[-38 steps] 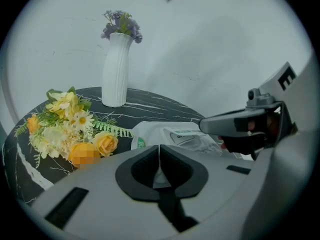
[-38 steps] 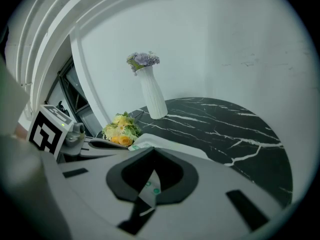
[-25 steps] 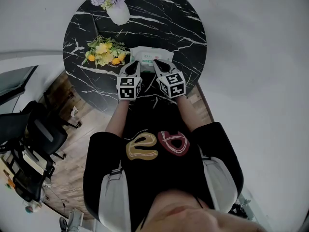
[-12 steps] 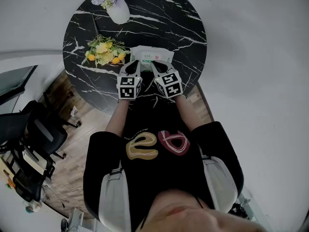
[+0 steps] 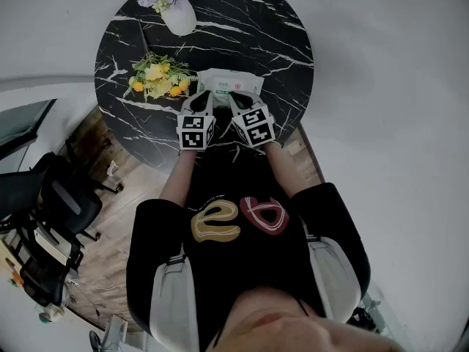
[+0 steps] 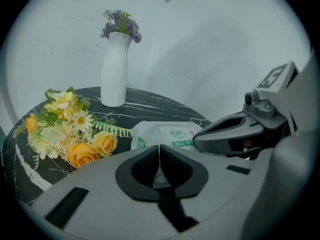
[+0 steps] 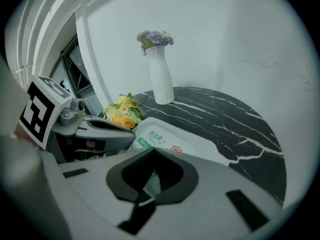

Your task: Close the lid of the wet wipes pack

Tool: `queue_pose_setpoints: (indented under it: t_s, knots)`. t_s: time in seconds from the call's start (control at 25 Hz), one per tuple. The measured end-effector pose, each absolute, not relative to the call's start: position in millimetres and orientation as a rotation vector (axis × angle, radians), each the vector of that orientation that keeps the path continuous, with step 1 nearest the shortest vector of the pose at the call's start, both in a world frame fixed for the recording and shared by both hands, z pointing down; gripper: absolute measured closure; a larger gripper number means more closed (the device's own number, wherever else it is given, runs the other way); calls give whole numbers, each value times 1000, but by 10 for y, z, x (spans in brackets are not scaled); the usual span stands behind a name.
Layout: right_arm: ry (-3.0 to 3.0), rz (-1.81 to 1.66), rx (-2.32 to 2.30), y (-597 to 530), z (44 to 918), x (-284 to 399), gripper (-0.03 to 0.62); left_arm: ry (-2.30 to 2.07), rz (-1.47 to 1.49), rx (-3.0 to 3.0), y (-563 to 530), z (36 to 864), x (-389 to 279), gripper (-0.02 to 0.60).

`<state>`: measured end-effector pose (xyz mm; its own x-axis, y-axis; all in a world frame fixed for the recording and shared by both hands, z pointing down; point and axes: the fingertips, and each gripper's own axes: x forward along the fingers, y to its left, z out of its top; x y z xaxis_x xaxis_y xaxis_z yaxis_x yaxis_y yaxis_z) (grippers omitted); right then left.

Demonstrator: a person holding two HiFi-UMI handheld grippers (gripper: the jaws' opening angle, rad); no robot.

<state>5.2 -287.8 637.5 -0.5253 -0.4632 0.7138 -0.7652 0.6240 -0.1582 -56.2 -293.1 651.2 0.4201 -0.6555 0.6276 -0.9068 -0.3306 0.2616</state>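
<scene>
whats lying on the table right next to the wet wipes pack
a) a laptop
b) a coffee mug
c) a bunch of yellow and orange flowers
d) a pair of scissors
C: the bunch of yellow and orange flowers lies on the black marble table just beside the wet wipes pack. No mug, laptop or scissors shows on the table.

The person wears a black short-sleeved top (image 5: 242, 259) with a yellow loop (image 5: 215, 223) on the chest, at nine o'clock of a red loop (image 5: 264, 215). Pale grey panels (image 5: 174, 299) flank it. The left gripper (image 5: 204, 96) and the right gripper (image 5: 236, 96) are grey with black ribbed pads (image 6: 142, 169). Each carries a cube (image 5: 195, 132) of black-and-white markers.
</scene>
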Motion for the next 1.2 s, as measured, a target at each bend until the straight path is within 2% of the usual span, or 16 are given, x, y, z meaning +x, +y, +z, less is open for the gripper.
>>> queue_pose_setpoints:
  t_s: [1.2]
  knots:
    - [-2073, 561, 889, -2903, 6411, 24, 583, -1317, 560, 2098, -2940, 6511, -563, 558]
